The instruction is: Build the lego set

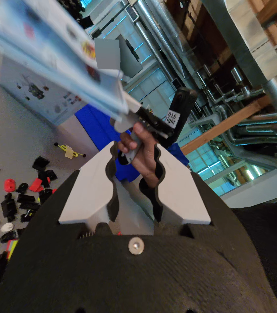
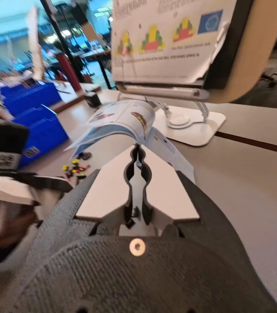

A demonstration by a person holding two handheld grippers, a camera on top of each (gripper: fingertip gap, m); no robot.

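The grey table (image 2: 236,169) carries loose black, red and yellow lego pieces (image 1: 24,199) in a scatter. Over them the right tool (image 2: 137,147), its tips pinched onto the pale-blue instruction booklet (image 2: 125,118), lifts it, probably to consult a page. The left tool (image 1: 134,149) gapes, empty.

Grey table (image 1: 7,135): loose lego pieces (image 1: 24,199) at 9 o'clock, blue bin (image 2: 41,128) at 10, white monitor base (image 2: 193,125) at 1.
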